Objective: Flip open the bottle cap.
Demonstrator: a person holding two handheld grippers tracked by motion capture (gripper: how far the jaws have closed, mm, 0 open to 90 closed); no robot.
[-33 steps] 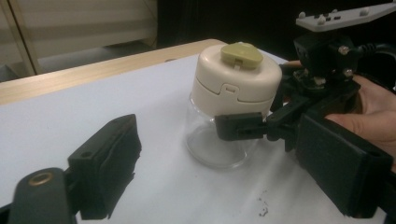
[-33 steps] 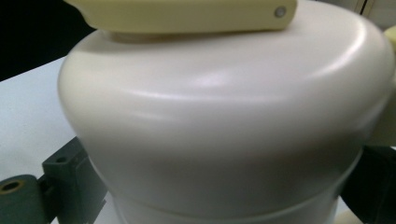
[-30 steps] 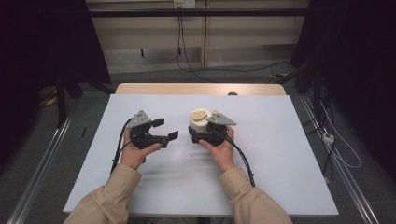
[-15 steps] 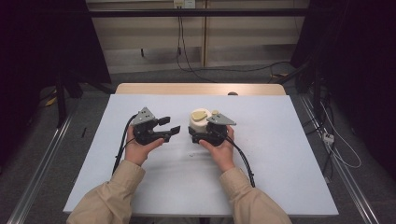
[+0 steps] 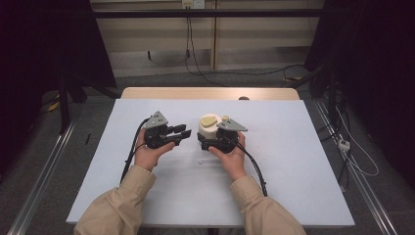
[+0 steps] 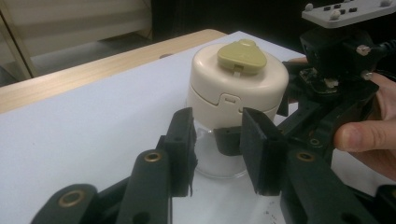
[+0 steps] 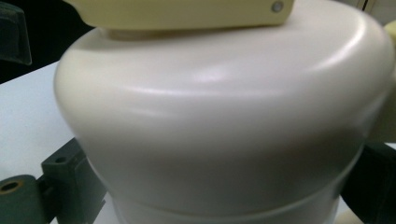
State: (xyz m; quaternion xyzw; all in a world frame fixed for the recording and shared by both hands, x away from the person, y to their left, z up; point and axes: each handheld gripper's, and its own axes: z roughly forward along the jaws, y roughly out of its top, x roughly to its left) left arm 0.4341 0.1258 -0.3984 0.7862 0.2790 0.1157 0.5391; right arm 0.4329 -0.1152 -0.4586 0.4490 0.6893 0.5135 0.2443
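A cream-lidded jar (image 5: 209, 125) with a clear base and a tan flip tab stands upright on the white table (image 5: 293, 161). My right gripper (image 5: 204, 142) is shut on the jar, its jaws clamped on the clear lower part. In the right gripper view the cream lid (image 7: 224, 116) sits very close between the jaws. My left gripper (image 5: 183, 131) is held just left of the jar and is open. In the left gripper view the jar (image 6: 238, 79) stands a short way beyond the open left gripper (image 6: 217, 137), whose jaws hold nothing.
A wooden strip (image 5: 210, 93) runs along the table's far edge. Cables (image 5: 254, 161) trail from both grippers back toward the person. A few dark specks (image 5: 200, 161) lie on the table near the jar.
My left gripper has moved a little to the right, closer to the jar. The right gripper and the jar have stayed in place.
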